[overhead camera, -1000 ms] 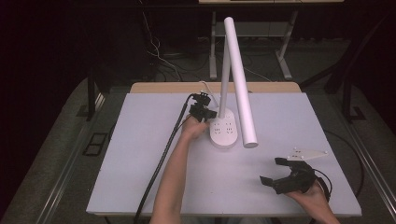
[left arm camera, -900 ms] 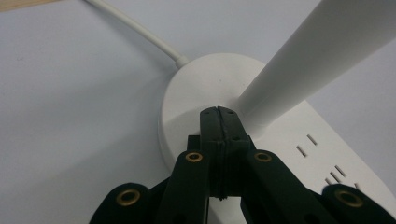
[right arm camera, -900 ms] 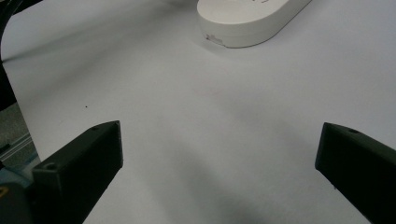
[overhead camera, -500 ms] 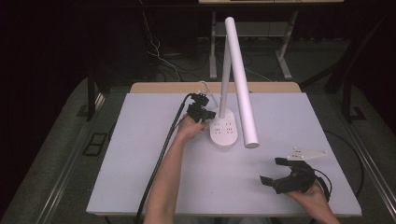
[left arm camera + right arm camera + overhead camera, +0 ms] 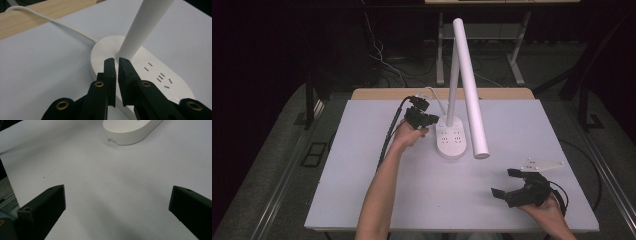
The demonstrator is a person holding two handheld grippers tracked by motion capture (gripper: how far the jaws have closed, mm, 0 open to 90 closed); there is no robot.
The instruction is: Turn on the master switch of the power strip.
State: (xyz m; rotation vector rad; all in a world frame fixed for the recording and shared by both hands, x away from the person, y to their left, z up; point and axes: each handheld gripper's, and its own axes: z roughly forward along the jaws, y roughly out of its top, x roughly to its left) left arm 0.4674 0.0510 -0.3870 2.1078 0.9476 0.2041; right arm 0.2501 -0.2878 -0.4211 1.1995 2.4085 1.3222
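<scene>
A white desk lamp stands at the middle back of the white table [image 5: 362, 175]. Its oval base [image 5: 451, 140] carries socket slots, a thin stem [image 5: 453, 85] rises from it, and a long tube head [image 5: 469, 85] slopes down to the right. My left gripper [image 5: 428, 120] is at the base's left rear end. In the left gripper view its jaws [image 5: 117, 61] are shut with nothing between them, tips on the base [image 5: 155, 75] right by the stem's foot [image 5: 145, 25]. My right gripper [image 5: 507, 182] rests open near the front right, facing the base [image 5: 130, 130].
A white power cord [image 5: 50, 20] runs from the base's rear to the wooden strip [image 5: 382, 93] along the table's far edge. The left gripper's black cable [image 5: 387, 140] trails beside the forearm. Dark floor with metal legs and wires lies beyond the table.
</scene>
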